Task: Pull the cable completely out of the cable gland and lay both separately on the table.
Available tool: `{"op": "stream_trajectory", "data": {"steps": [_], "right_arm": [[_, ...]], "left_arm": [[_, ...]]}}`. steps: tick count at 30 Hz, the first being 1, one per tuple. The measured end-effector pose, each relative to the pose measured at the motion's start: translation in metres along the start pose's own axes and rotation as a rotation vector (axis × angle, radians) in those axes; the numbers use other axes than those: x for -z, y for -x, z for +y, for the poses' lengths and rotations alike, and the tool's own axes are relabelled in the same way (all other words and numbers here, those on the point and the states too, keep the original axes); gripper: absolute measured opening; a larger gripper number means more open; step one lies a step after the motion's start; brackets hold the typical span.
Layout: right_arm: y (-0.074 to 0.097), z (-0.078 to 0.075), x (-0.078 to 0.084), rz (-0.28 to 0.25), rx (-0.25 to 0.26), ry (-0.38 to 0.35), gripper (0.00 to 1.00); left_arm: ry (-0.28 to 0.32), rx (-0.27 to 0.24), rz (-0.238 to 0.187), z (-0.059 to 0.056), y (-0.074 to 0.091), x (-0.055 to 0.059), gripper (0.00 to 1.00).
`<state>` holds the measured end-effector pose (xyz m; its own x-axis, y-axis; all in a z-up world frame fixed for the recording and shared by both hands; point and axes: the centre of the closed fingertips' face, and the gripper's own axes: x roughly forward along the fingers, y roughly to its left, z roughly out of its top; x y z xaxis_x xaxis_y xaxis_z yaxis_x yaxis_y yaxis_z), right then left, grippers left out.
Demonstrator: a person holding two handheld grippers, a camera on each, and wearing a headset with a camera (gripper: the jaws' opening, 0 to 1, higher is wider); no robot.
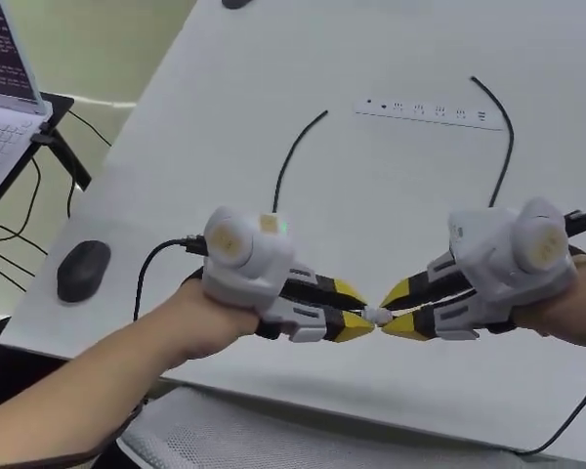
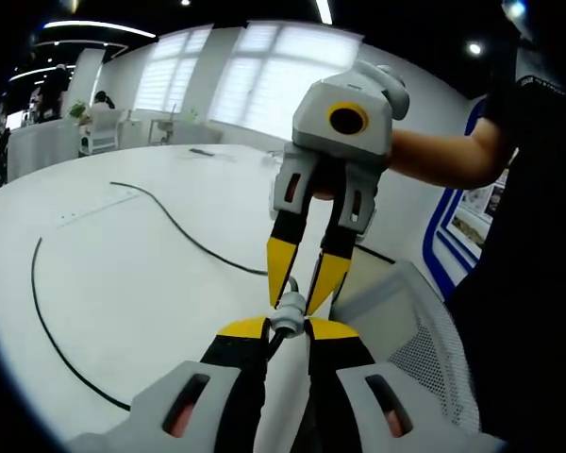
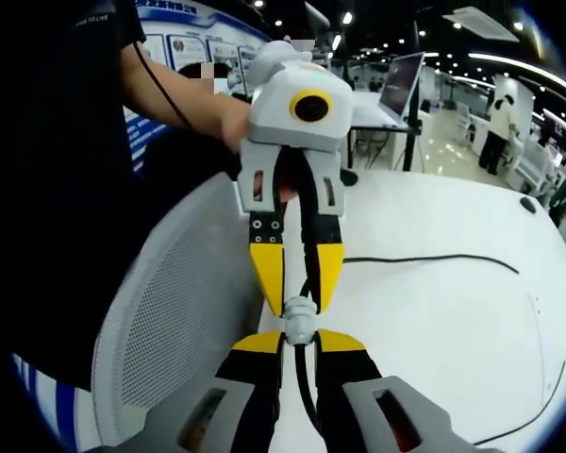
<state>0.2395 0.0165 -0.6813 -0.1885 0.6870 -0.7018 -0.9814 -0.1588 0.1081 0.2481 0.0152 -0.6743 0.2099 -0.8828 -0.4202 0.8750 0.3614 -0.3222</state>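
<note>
Your left tongs [image 1: 359,311] and right tongs [image 1: 396,311] meet tip to tip in the lower middle of the head view, held over the near part of the surface [image 1: 391,195]. Both are clamped on the gland [image 1: 377,316] from opposite ends. Each gripper view shows it pinched at bottom centre, with the other tongs closing on it from above. The cable [image 3: 302,377] is in the gland and runs back between the right jaws. Two black cable runs [image 1: 291,156] lie on the surface further up; can't tell if they join it. There's a power strip [image 1: 425,110] top centre and a mouse [image 1: 83,269] at left.
</note>
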Motion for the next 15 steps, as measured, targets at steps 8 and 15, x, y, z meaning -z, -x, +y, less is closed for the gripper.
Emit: {"op": "stream_trajectory", "data": {"steps": [8, 15], "right_arm": [[0.003, -0.006, -0.003, -0.072, 0.003, -0.112, 0.08], [0.019, -0.008, -0.019, -0.264, -0.165, -0.410, 0.18]], "left_arm": [[-0.020, -0.035, 0.011, 0.005, 0.001, -0.004, 0.15], [-0.085, -0.047, 0.026, 0.003, 0.002, -0.009, 0.14]]}}
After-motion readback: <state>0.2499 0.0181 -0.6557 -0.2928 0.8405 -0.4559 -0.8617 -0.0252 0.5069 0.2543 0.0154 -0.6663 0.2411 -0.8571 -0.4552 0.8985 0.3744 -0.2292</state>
